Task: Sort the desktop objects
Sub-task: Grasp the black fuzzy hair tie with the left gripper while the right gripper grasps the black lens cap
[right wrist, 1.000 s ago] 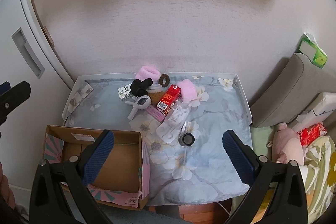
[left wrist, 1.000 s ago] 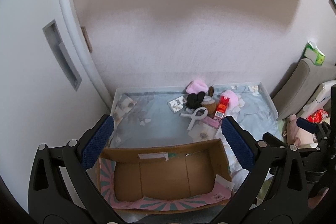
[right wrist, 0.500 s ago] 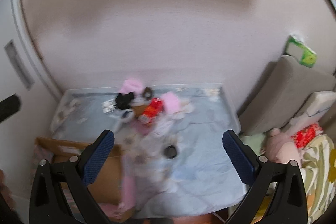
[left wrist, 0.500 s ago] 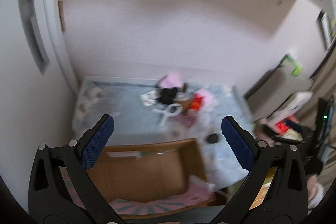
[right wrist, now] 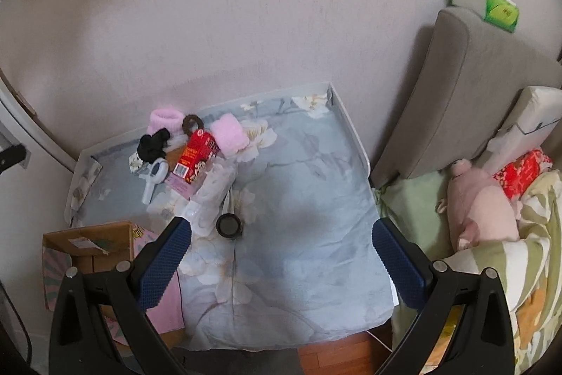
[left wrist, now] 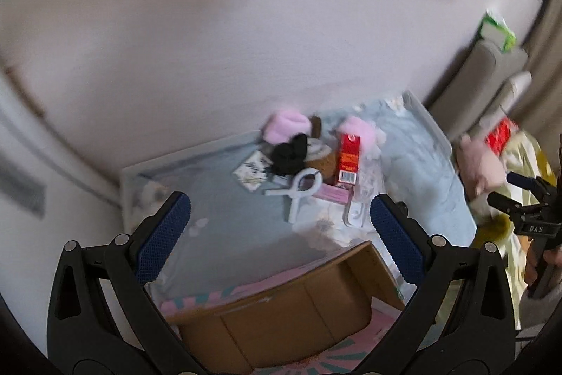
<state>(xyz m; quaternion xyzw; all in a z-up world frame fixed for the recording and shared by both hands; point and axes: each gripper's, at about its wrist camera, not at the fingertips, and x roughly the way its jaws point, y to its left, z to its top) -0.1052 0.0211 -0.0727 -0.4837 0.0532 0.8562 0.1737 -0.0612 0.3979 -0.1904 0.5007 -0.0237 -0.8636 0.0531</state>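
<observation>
Left gripper point(left wrist: 280, 220): spread wide, nothing between the blue pads, hanging above the near edge of the table point(left wrist: 224, 220) and over the open cardboard box point(left wrist: 281, 315). Box directly below and between the fingers, tilted in the left wrist view, pink and teal flaps at its near side.

Right gripper point(right wrist: 281, 246): also spread wide and empty, held above the flowered blue cloth point(right wrist: 298, 192) on the table, well short of the clutter.

Clutter bunched at the far left part of the table, against the wall, ahead and to the left of the right gripper:
- red carton point(right wrist: 196, 155), lying on its side, barcode end toward the camera; in the left wrist view point(left wrist: 348, 160) ahead of the right finger
- white clip point(right wrist: 154, 176), just left of the carton, handles pointing toward the near edge; same clip point(left wrist: 298, 190) ahead, between the left gripper's fingers
- black scrunchie point(right wrist: 152, 146) behind the clip
- two pink fluffy pieces, one point(right wrist: 163, 120) by the wall, one point(right wrist: 228, 134) right of the carton
- brown hair tie point(right wrist: 191, 123) between the pink pieces
- clear plastic wrapper point(right wrist: 214, 192) running from the carton toward the near edge
- small black round lid point(right wrist: 229, 224), apart from the pile, just ahead of the right gripper's left finger

Box point(right wrist: 87, 245) at the near left corner of the table, left of the right gripper.
</observation>
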